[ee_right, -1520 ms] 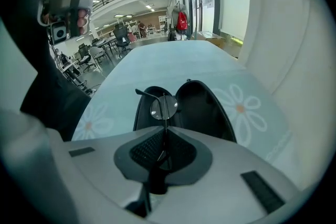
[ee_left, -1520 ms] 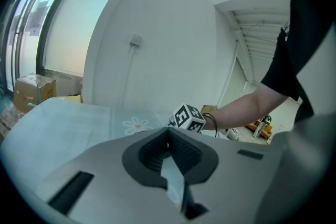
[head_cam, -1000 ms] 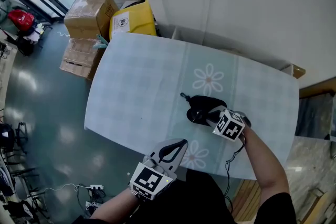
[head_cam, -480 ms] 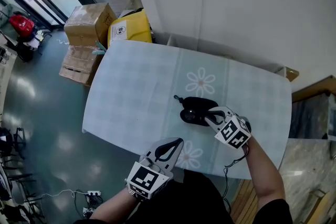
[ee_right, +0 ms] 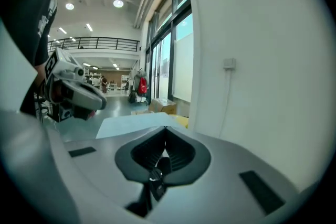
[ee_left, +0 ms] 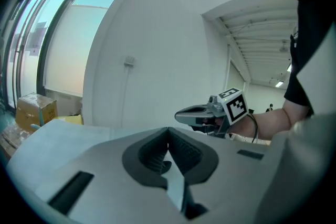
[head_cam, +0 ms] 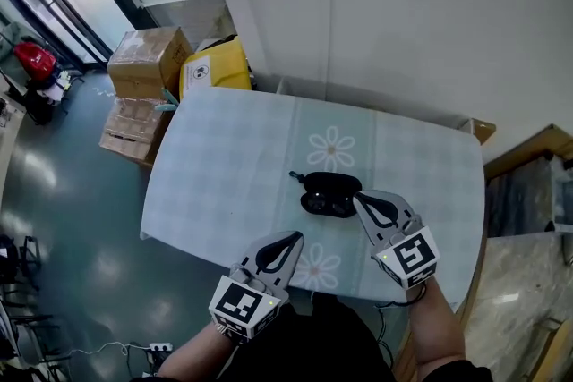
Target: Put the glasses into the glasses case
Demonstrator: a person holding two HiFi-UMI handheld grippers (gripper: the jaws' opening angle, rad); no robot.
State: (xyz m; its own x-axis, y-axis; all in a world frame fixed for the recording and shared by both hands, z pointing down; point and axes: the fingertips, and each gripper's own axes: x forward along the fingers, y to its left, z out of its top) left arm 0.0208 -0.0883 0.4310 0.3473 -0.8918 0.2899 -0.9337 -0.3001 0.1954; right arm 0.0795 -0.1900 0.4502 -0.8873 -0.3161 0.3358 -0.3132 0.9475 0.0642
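A black glasses case (head_cam: 330, 193) lies near the middle of the table (head_cam: 224, 165), which has a pale blue checked cloth. A short strap sticks out at its left. I cannot make out the glasses as separate from the dark case. My right gripper (head_cam: 362, 200) hangs just right of the case and near to me, jaws shut and empty; it also shows in the left gripper view (ee_left: 181, 114). My left gripper (head_cam: 294, 239) hovers over the table's near edge, shut on nothing, and appears in the right gripper view (ee_right: 100, 103).
Cardboard boxes (head_cam: 148, 60) and a yellow box (head_cam: 215, 67) stand on the floor past the table's far left corner. A white wall (head_cam: 403, 13) runs behind the table. A wooden ledge (head_cam: 537, 143) sits to the right.
My right gripper has drawn back from on top of the case toward me and to the right. The left gripper has barely moved. The head view has tilted up slightly.
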